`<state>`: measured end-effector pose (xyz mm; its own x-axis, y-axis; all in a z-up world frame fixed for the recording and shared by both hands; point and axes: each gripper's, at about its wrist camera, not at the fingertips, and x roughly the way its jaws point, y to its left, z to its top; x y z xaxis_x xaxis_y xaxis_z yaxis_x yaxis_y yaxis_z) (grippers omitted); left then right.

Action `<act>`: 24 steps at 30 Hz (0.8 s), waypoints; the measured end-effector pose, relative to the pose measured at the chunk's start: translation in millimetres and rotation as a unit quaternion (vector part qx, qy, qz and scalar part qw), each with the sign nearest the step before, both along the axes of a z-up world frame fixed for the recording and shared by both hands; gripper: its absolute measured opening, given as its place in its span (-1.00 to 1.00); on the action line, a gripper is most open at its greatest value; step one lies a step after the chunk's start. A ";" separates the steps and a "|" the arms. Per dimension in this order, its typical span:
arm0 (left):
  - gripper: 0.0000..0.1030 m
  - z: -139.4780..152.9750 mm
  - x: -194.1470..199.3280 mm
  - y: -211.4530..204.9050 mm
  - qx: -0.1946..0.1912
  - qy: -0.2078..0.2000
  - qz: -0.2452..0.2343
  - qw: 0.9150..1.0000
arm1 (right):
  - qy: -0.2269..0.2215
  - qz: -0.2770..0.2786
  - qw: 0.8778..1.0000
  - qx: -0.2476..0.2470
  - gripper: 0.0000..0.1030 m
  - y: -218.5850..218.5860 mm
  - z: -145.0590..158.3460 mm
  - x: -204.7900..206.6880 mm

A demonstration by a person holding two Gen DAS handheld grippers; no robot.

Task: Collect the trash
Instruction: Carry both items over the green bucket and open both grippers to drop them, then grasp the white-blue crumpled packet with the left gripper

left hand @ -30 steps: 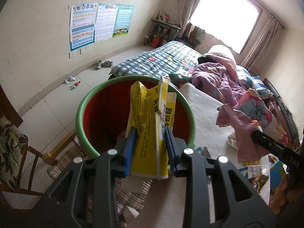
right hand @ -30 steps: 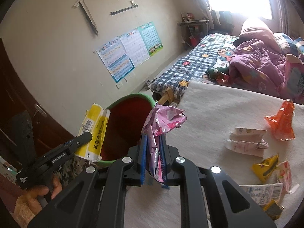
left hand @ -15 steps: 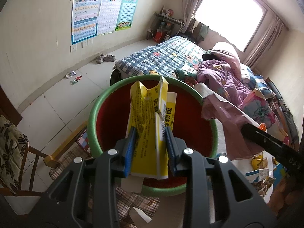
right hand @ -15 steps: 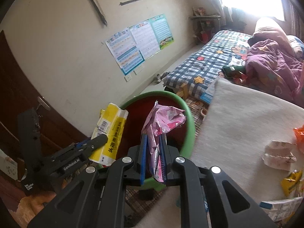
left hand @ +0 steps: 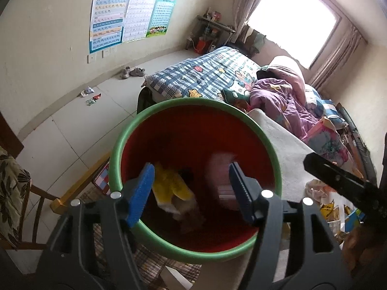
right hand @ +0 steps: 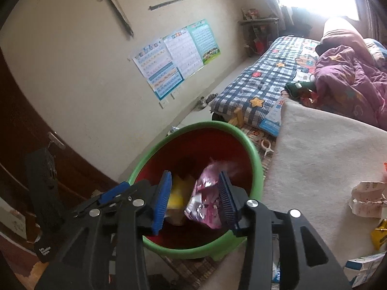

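Our left gripper (left hand: 191, 191) hangs over the green-rimmed red bin (left hand: 244, 118) with its fingers spread wide and nothing between them, the yellow carton (left hand: 173, 188) lying loose down inside the bin. To the right, our right gripper (right hand: 194, 199) is also spread wide above that bin, and the pink foil wrapper (right hand: 208, 205) sits between its fingers, blurred, so we cannot tell whether it touches either pad. Farther right, more wrappers (right hand: 366, 199) lie on the beige tabletop (right hand: 321, 149).

The left gripper (left hand: 191, 188) fills the lower middle of its frame, jaws spread wide, nothing between them. The right gripper (right hand: 196, 198) sits lower centre, jaws likewise parted, gripping nothing.
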<state>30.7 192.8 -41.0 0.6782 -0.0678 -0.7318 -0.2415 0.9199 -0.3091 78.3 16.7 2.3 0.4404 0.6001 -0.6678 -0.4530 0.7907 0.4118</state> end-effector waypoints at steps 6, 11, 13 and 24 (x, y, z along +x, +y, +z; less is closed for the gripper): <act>0.18 3.8 0.1 -9.5 0.001 -0.001 -0.013 1.000 | -0.003 -0.044 0.999 0.007 -0.05 -35.5 5.7 1.9; 0.18 3.9 -0.4 -29.3 -0.007 0.004 -0.040 0.999 | -0.007 -0.092 0.996 -0.006 -0.03 -78.0 4.2 1.6; 0.18 3.6 0.0 -42.4 -0.013 0.006 -0.059 0.998 | -0.004 -0.114 0.993 -0.008 -0.01 -95.7 0.3 -0.6; 0.18 -16.9 5.4 -149.7 -0.003 0.048 -0.192 0.980 | 0.026 -0.172 0.985 -0.017 0.00 -175.7 -23.4 -26.4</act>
